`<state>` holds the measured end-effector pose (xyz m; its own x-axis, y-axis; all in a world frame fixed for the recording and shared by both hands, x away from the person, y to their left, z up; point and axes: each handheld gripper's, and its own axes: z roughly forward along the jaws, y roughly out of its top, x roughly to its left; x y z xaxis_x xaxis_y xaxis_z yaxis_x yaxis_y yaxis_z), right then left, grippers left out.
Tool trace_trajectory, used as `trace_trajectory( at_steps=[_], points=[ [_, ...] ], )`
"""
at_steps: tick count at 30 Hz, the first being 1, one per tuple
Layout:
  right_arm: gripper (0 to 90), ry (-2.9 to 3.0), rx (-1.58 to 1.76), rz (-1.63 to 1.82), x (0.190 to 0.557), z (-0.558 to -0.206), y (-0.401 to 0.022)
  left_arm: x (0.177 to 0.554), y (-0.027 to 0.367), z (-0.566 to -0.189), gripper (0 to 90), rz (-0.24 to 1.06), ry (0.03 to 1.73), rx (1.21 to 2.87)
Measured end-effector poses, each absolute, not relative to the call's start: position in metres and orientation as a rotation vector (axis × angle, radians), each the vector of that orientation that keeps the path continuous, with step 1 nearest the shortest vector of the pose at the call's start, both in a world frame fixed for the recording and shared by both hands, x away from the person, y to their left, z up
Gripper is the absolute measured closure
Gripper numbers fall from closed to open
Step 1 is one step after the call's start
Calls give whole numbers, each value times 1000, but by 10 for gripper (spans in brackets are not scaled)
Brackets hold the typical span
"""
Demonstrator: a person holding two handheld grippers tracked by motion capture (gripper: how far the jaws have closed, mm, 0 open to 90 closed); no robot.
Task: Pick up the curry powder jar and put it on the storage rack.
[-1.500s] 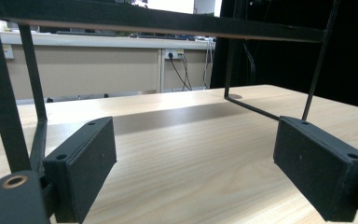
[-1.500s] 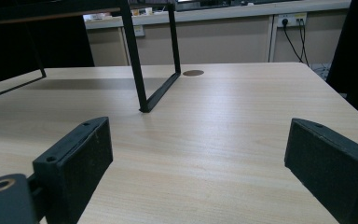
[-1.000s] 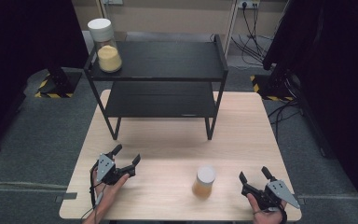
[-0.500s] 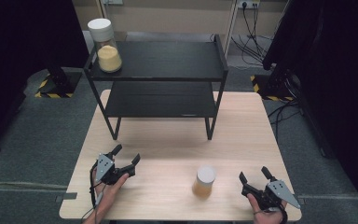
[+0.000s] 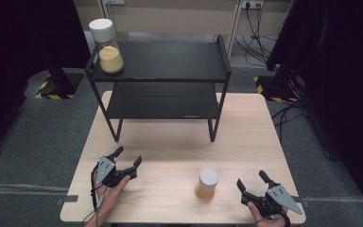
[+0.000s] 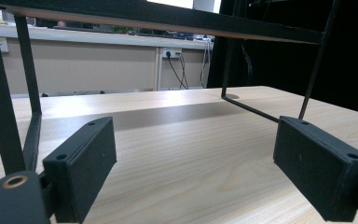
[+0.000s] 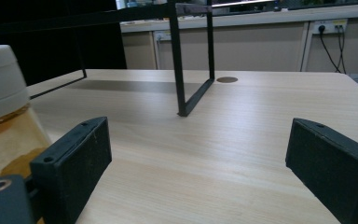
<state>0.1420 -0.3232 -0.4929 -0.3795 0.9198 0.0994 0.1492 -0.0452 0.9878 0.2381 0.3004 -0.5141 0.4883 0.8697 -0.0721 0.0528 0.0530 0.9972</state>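
Note:
A clear jar (image 5: 207, 184) with a white lid and yellow-orange contents stands on the wooden table (image 5: 179, 142) near its front edge. Its side fills the left margin of the right gripper view, jar (image 7: 4, 116), just left of that gripper's left jaw. My right gripper (image 5: 252, 180) rests on the table to the jar's right, open, nothing between its jaws (image 7: 200, 158). My left gripper (image 5: 127, 156) lies at the front left, also open and empty (image 6: 196, 168), facing the black shelf rack (image 5: 160, 71). A second, taller jar (image 5: 106, 46) stands on the rack's top left corner.
The black two-level rack (image 6: 9, 93) stands on thin legs across the back half of the table; one leg (image 7: 177, 60) rises ahead of the right gripper. Cables (image 5: 264, 19) and a wall socket lie behind the table. Dark curtains flank both sides.

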Motion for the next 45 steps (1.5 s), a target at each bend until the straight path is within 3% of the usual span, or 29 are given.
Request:
trace_trajectory(
  at_steps=[33, 45],
  points=[
    [74, 1762, 900, 1640, 144, -476, -288, 238, 301, -514, 126, 759, 885, 1382],
    [133, 1796, 859, 1643, 158, -471, -270, 238, 301, -514, 126, 757, 893, 1380]
  ],
)
